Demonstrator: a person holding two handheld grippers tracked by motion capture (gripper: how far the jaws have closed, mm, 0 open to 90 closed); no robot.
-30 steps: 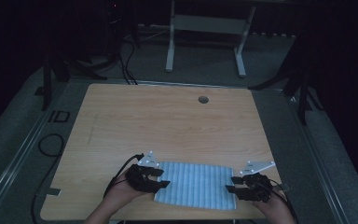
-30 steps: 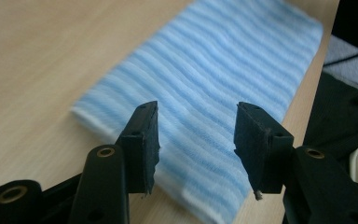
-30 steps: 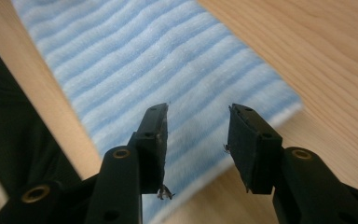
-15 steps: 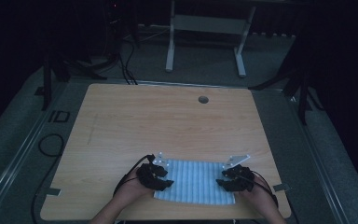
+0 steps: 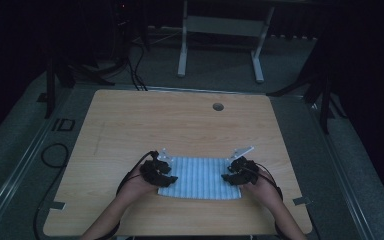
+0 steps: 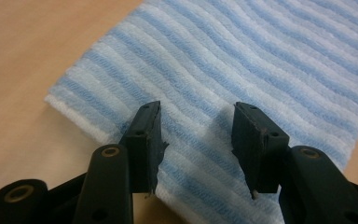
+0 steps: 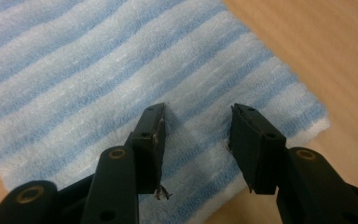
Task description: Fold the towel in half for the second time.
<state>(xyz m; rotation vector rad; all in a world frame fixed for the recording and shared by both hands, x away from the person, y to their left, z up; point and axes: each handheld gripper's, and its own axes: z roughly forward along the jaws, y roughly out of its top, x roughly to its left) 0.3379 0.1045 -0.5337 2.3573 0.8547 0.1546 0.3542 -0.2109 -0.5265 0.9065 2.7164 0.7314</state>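
Observation:
A blue-and-white striped cloth (image 5: 200,177) lies flat on the wooden table (image 5: 180,125), close to the near edge. My left gripper (image 5: 169,178) is over the cloth's left end and my right gripper (image 5: 228,179) over its right end, each held in a hand. In the left gripper view the left gripper (image 6: 198,112) stands open just above the cloth (image 6: 261,56), near a corner. The right gripper (image 7: 198,112) also stands open above the cloth (image 7: 74,70), beside its right edge. Nothing is pinched between either pair of jaws.
A round cable hole (image 5: 218,106) sits near the table's far edge. Behind the table stands a white metal frame (image 5: 220,25), with cables (image 5: 135,65) on the floor at the far left. Tape marks (image 5: 55,205) lie at the front corners.
Both hands have come inward and farther onto the table, from the cloth's outer ends to over its end strips, and have sunk closer to it. The right hand moved more.

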